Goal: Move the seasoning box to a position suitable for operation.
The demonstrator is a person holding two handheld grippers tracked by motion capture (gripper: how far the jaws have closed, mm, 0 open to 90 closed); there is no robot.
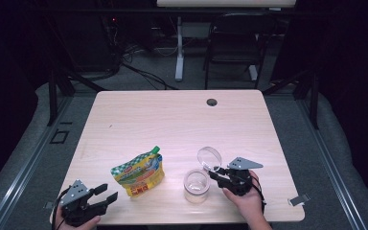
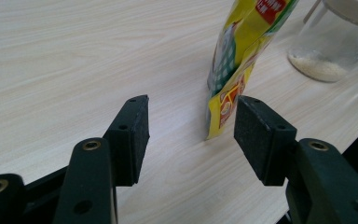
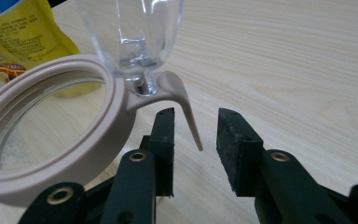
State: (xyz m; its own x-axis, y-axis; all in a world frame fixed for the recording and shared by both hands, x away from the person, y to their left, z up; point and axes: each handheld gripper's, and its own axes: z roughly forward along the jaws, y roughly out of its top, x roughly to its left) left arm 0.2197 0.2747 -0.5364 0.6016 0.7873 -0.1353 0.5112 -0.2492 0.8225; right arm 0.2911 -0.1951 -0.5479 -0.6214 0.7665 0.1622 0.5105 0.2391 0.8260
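Note:
A yellow and green spouted pouch [image 1: 139, 173] stands on the wooden table [image 1: 172, 115] at front left. To its right is a clear glass jar [image 1: 196, 186] with a beige rim, its hinged clear lid [image 1: 209, 157] swung open; a thin layer of white grains [image 2: 318, 67] covers its bottom. My left gripper [image 1: 106, 191] rests near the front left corner, open and empty, aimed at the pouch [image 2: 235, 60]. My right gripper [image 1: 215, 173] is at the jar's right side, open. The rim's beige tab [image 3: 186, 109] hangs between its jaws [image 3: 193, 126] without either pad pressing it.
A round cable hole [image 1: 212, 102] sits near the table's far edge. A small metal clip [image 1: 298, 200] lies at the front right corner. Beyond the table are a black chair [image 1: 235, 43] and a white desk leg [image 1: 178, 52] on the dark floor.

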